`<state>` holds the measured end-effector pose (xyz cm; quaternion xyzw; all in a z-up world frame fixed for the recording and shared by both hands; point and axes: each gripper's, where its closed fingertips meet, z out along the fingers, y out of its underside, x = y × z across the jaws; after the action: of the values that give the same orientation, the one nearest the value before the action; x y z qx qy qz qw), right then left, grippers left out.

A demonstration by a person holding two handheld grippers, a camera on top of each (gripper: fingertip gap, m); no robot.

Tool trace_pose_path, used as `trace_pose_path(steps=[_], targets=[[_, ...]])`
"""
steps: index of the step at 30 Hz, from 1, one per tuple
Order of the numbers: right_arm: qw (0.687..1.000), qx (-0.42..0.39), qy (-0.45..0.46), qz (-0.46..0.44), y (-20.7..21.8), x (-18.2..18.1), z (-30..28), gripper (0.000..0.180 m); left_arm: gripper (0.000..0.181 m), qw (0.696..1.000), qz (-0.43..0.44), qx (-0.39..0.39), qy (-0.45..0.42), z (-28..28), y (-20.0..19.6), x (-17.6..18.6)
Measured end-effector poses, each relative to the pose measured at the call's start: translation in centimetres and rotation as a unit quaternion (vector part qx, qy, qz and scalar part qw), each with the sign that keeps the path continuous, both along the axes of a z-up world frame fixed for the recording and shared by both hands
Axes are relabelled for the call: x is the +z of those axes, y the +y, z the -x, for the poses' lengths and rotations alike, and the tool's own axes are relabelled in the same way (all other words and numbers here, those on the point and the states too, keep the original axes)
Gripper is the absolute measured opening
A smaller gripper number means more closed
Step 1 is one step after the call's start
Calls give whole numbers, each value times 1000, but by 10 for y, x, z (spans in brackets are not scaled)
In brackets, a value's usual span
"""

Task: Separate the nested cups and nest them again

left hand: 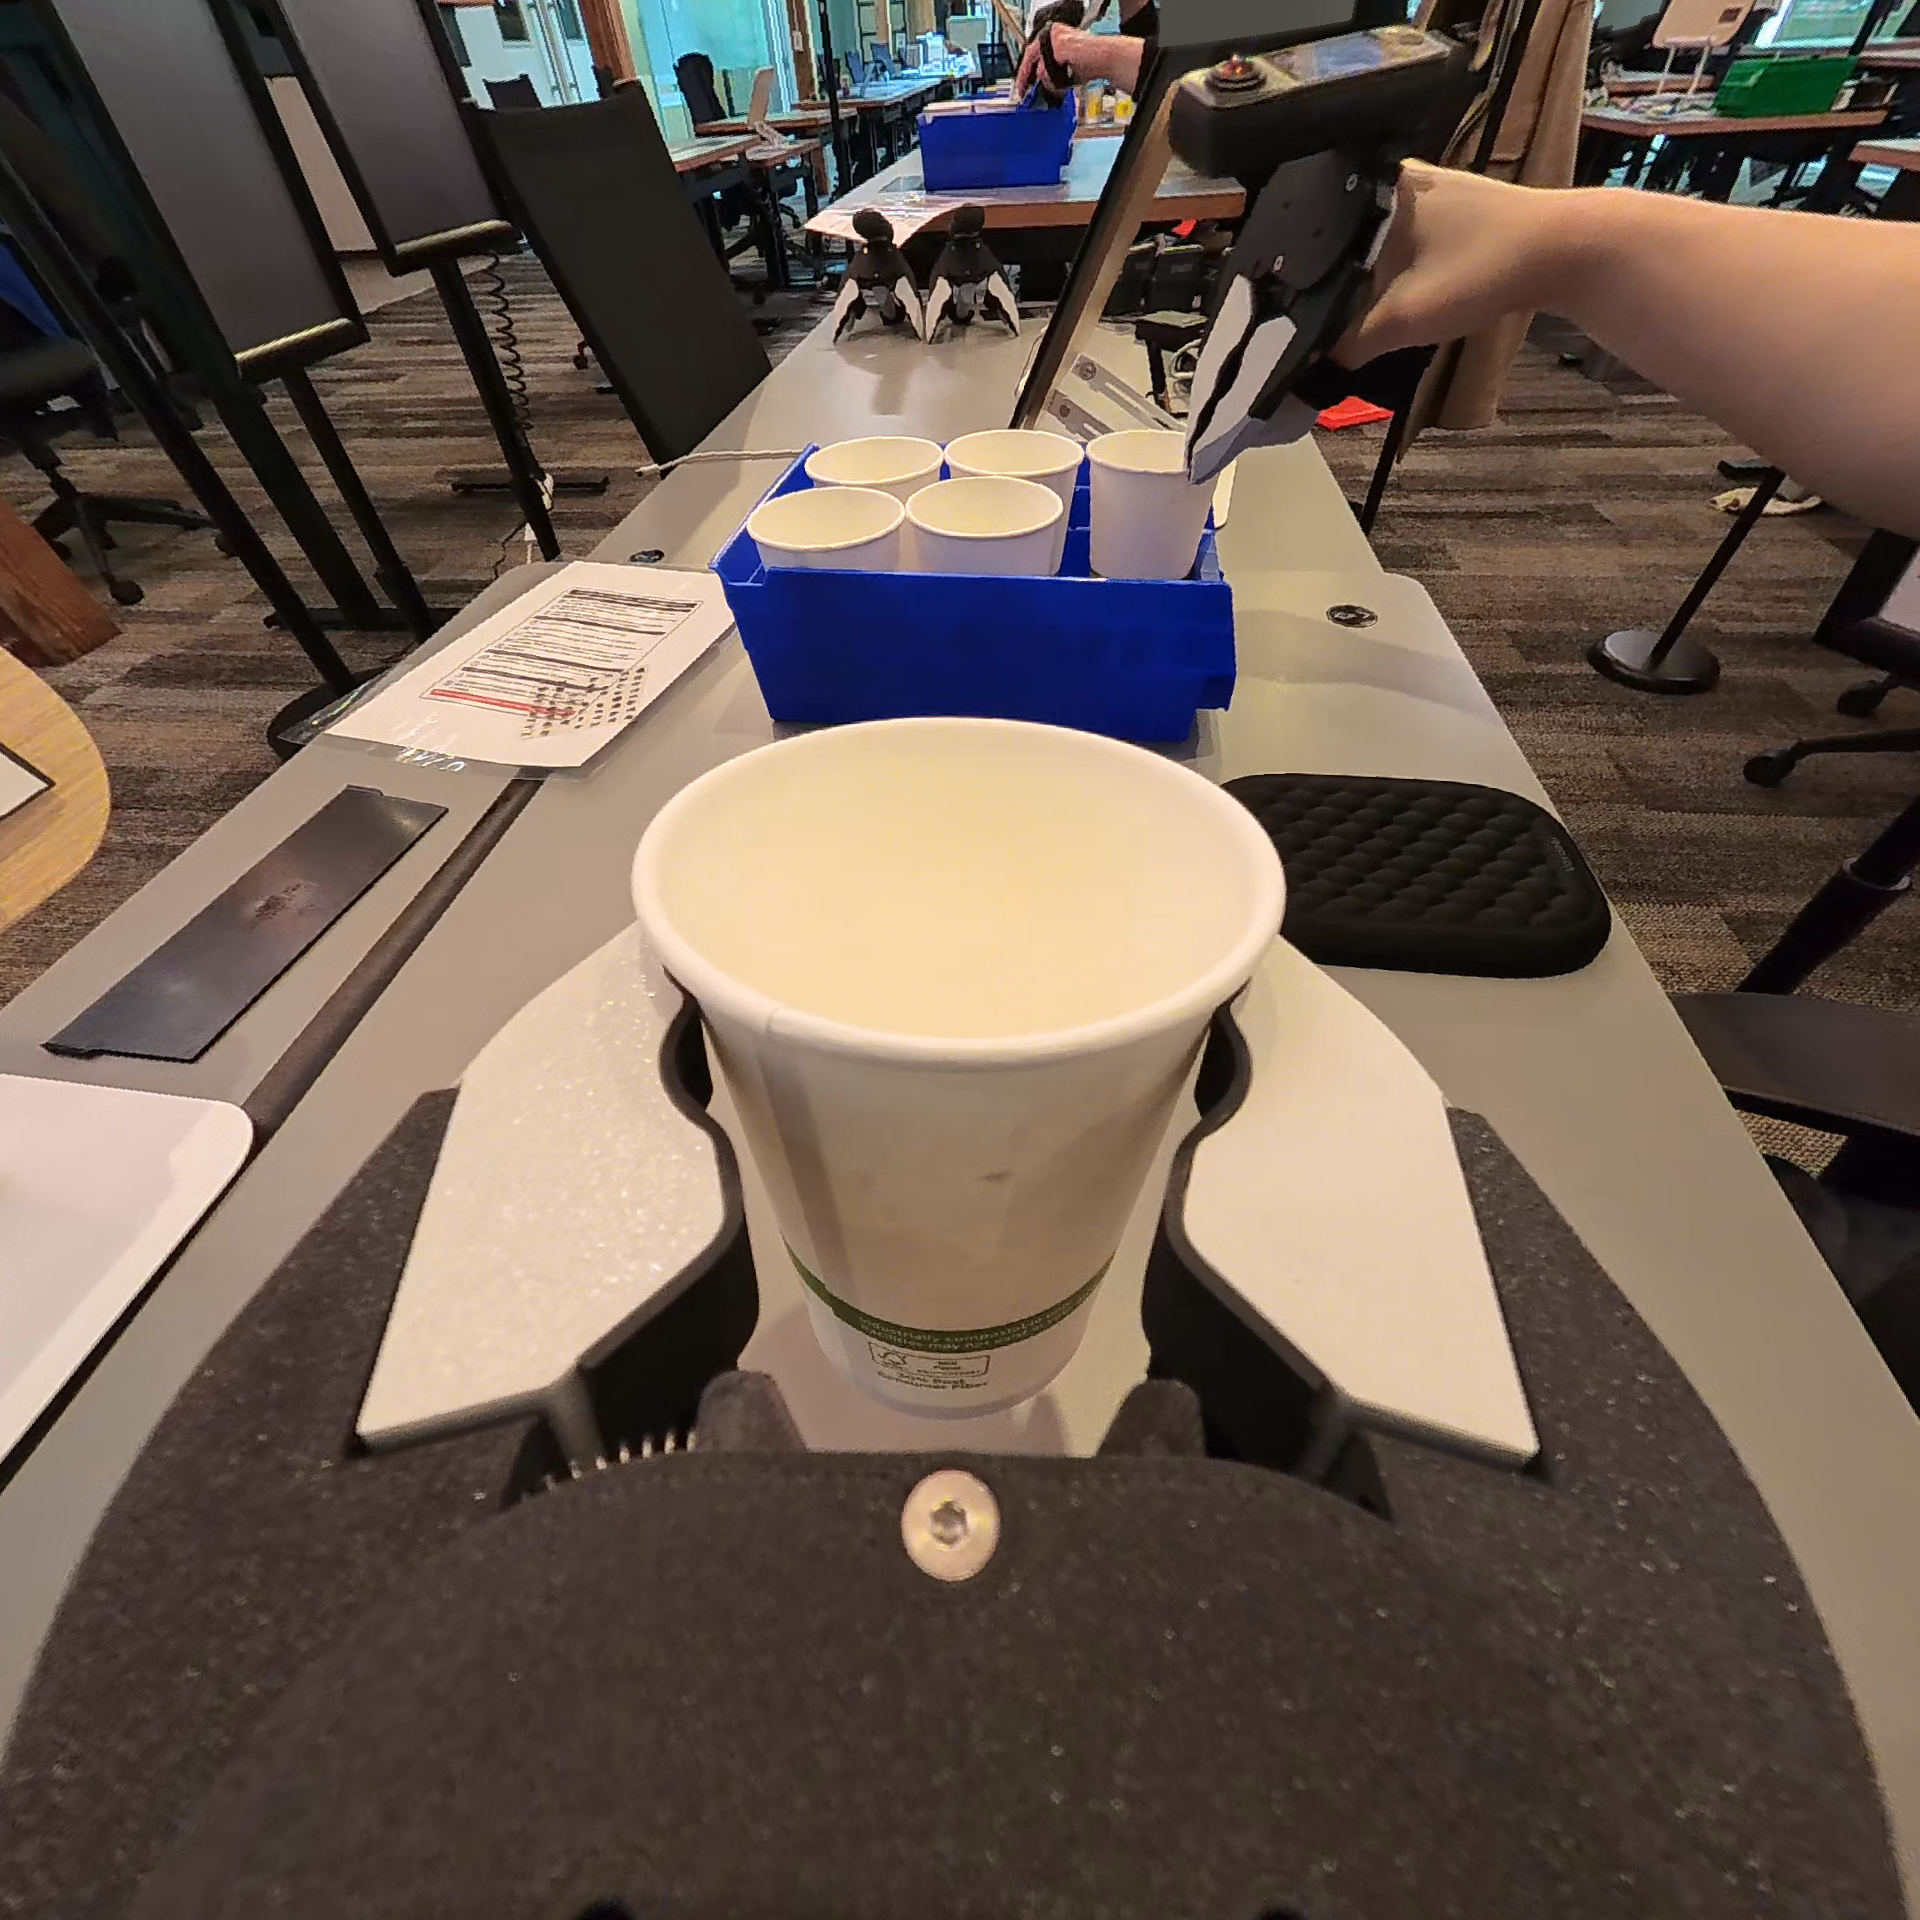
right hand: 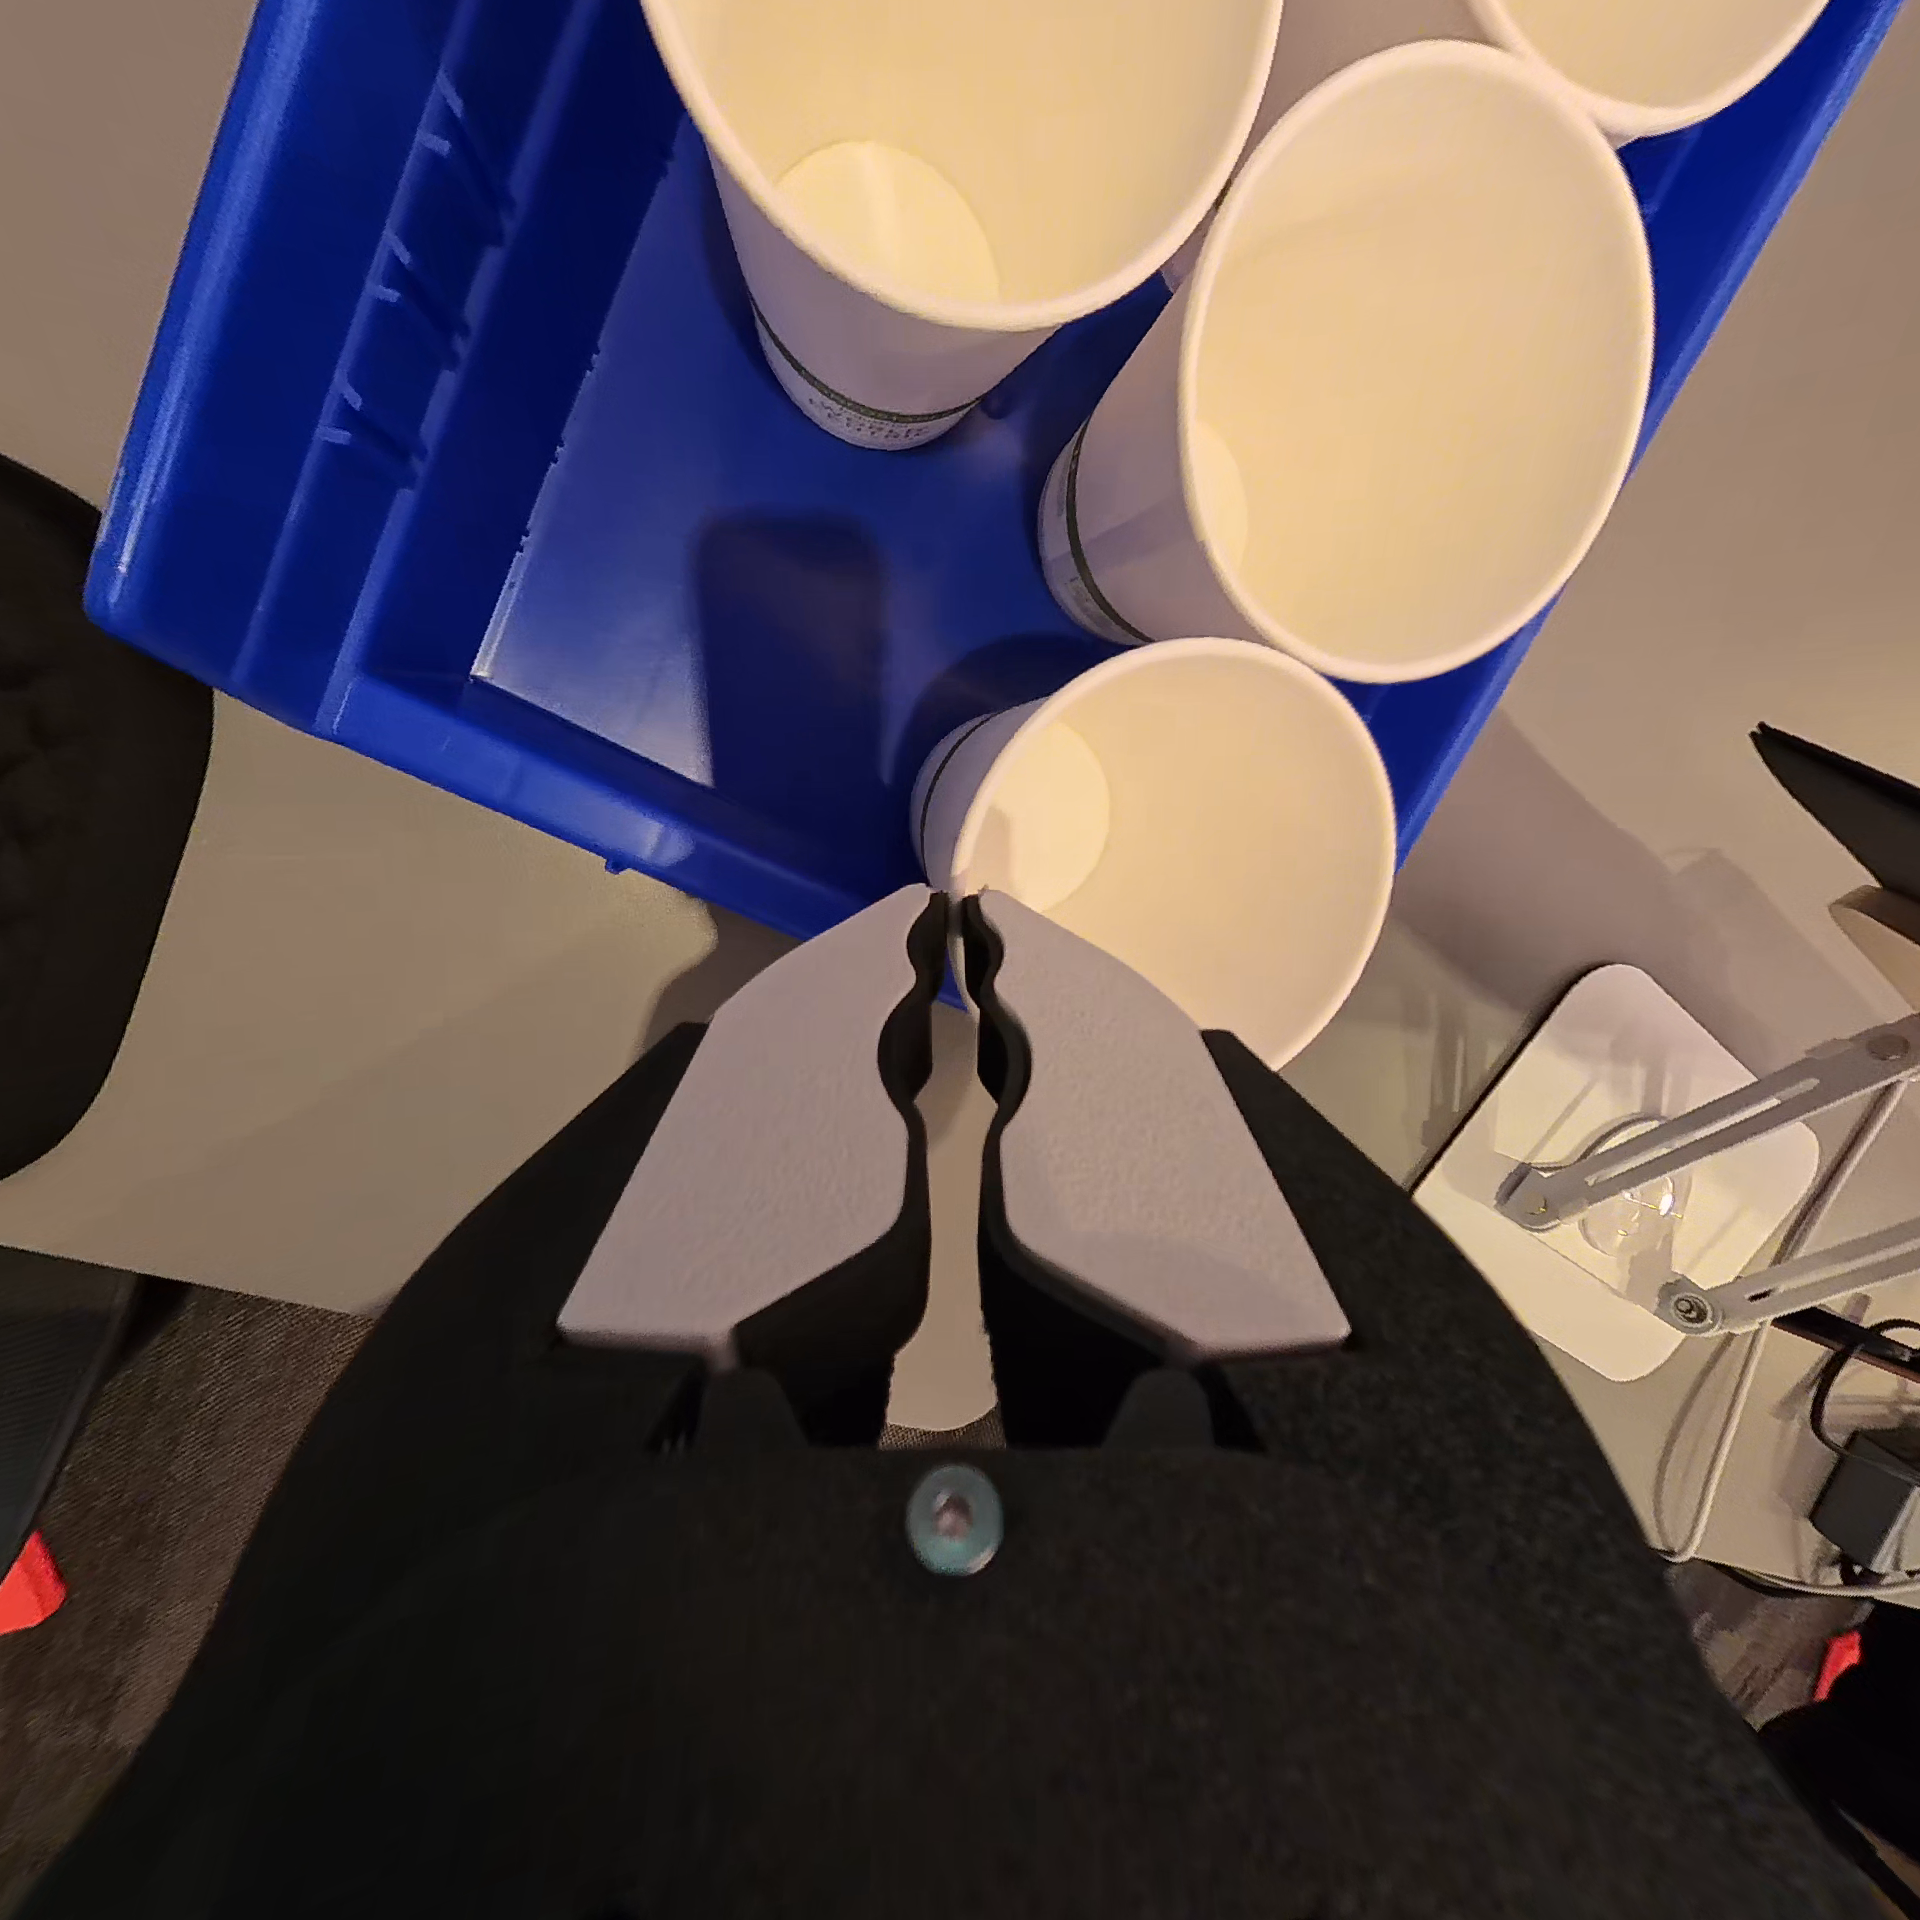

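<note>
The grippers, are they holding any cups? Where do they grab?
Left gripper squeezes a white paper cup around its sides. Right gripper pinches the rim of a cup in the blue bin.

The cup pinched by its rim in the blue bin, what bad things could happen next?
1. The right claw grips only the thin rim of the cup, so the paper edge might crease or slip free when lifted.
2. That cup stands close beside another cup in the blue bin, so lifting could bump and tip it.
3. The left claw squeezes its own cup; too hard could dent it.
</note>
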<state>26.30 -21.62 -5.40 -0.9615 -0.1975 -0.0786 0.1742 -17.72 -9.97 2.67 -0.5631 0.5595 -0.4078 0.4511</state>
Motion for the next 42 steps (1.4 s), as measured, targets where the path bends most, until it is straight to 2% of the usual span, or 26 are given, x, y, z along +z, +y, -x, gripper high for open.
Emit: trace_pose_path(steps=[5, 8, 10, 12, 15, 18, 21, 23, 26, 30, 34, 42], targets=[[1000, -5, 5, 5, 2, -2, 1, 3, 93, 1000, 1, -1, 0, 0, 0, 0], [1000, -10, -17, 13, 0, -3, -5, 25, 93, 1000, 1, -2, 0, 0, -1, 1], [1000, -4, -24, 0, 0, 3, -3, 27, 93, 1000, -1, -2, -2, 1, -1, 2], [999, 0, -33, -36, 6, 22, 1, 27, 93, 1000, 0, -2, -6, 1, -1, 4], [992, 21, -63, -111, 23, 71, 18, 31, 93, 1000, 5, -4, -12, 0, -2, 6], [977, 95, -64, -182, 46, 124, 76, 34, 93, 1000, 4, -5, -9, -1, -2, 4], [952, 230, 16, -201, 58, 155, 184, 33, 93, 1000, 5, -3, -7, -2, -3, 3], [922, 332, 62, -191, 55, 164, 260, 31, 93, 1000, 6, -4, -6, -2, -4, 3], [869, 453, 55, -192, 51, 167, 344, 25, 93, 1000, 3, -5, -4, -2, -5, 2], [834, 528, 51, -148, 50, 148, 413, 25, 93, 1000, 0, -8, -5, -2, -8, 4], [816, 568, 26, -103, 53, 124, 442, 24, 93, 1000, -4, -12, -9, -1, -10, 9], [811, 581, -1, -73, 65, 107, 451, 19, 93, 1000, -9, -22, -15, 1, -15, 15]])
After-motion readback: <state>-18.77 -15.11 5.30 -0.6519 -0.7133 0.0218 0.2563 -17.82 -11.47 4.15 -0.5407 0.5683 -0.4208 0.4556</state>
